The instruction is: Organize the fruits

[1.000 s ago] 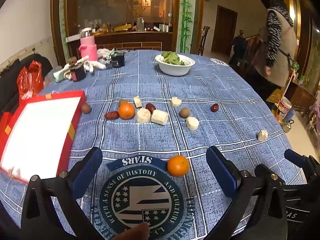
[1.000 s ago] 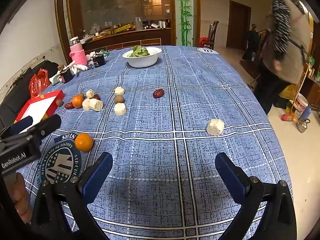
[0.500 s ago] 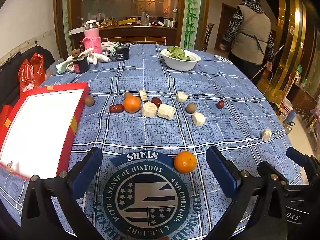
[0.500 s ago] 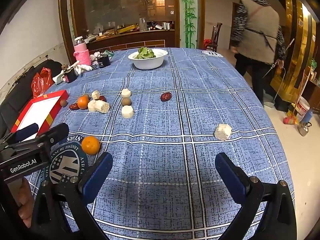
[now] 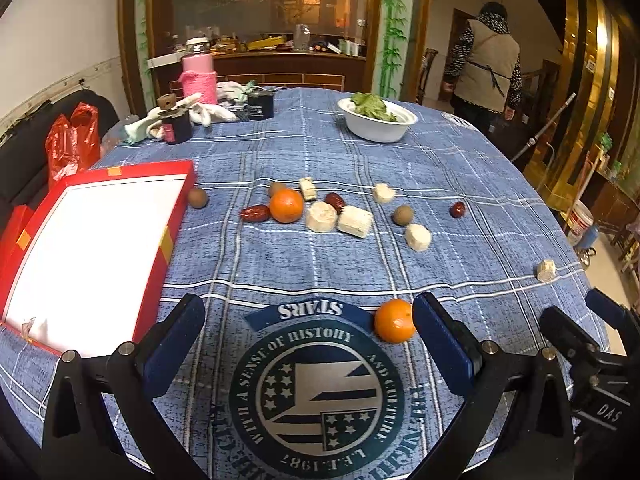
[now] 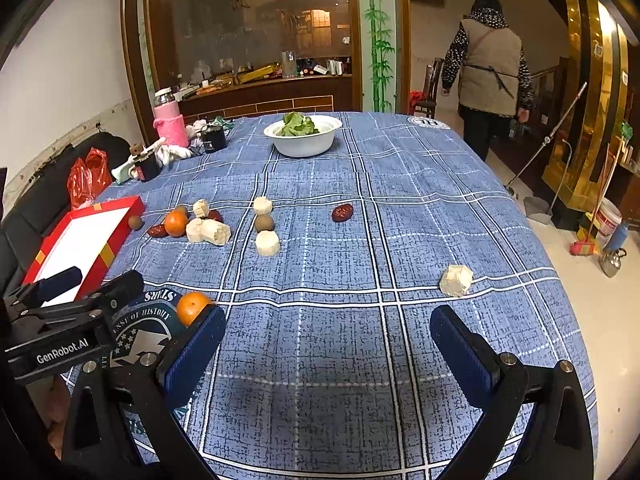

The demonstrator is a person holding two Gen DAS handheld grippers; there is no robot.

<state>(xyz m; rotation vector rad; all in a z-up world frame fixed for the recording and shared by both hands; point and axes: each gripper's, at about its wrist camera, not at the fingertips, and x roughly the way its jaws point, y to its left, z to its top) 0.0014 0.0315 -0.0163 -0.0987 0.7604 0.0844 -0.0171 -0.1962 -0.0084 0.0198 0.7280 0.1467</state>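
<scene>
Fruit lies scattered on the blue checked tablecloth [image 5: 460, 168]. A near orange [image 5: 394, 321] sits just inside the right finger of my left gripper [image 5: 308, 344], which is open and empty. A far orange [image 5: 286, 205] lies among red dates [image 5: 255, 213], brown longans [image 5: 402, 215] and pale cut chunks [image 5: 355, 221]. A red box with a white inside [image 5: 92, 240] lies at the left. My right gripper [image 6: 326, 344] is open and empty; a pale chunk [image 6: 456, 280] lies ahead of it, a date [image 6: 343, 212] farther off.
A white bowl of greens [image 5: 378, 120] stands at the back. A pink bottle [image 5: 199, 76], dark jars and cloths crowd the back left. A red bag [image 5: 74, 140] hangs off the left edge. A person [image 6: 490, 76] walks away at the right.
Both grippers have swung slightly, so the fruit has shifted right in the left view. The near orange now sits by the left gripper's right finger. The person has walked farther away.
</scene>
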